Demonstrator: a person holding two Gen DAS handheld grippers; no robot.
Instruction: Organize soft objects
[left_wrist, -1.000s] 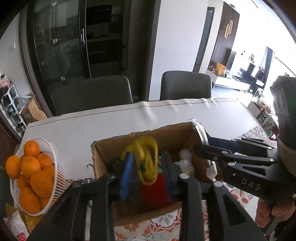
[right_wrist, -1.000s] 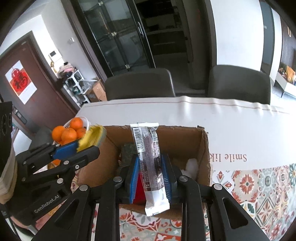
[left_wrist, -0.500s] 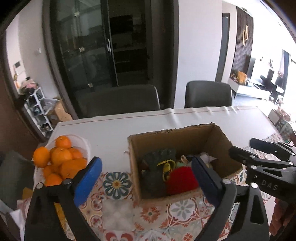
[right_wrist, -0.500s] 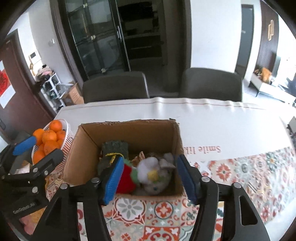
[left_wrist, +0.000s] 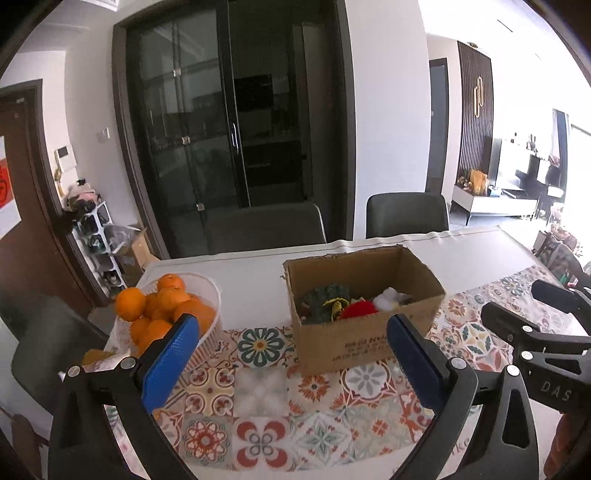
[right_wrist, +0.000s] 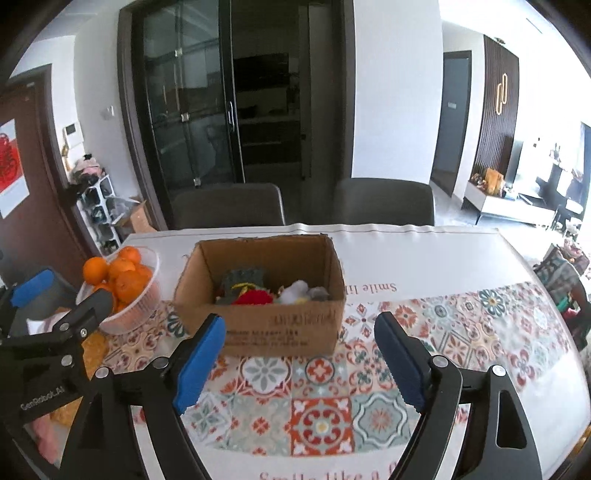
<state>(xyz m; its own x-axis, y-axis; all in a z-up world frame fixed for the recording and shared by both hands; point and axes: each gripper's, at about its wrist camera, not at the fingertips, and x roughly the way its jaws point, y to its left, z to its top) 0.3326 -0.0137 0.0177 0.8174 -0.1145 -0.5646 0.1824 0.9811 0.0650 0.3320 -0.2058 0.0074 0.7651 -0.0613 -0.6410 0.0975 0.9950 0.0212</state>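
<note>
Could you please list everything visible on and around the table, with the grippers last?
Brown cardboard box: one, open-topped, centre of table.
Soft toys: several, dark green, yellow, red, white and grey, inside the box.
White mesh basket: one, left of the box.
Oranges: count unclear, piled in the basket.
Patterned tile tablecloth: one, multicoloured, near half of table.
Dark grey chairs: two, behind the table.
Black glass cabinet: one, against the back wall.
Left gripper: black with blue pads, open, empty.
Right gripper: same colours, jaws opening, empty.
</note>
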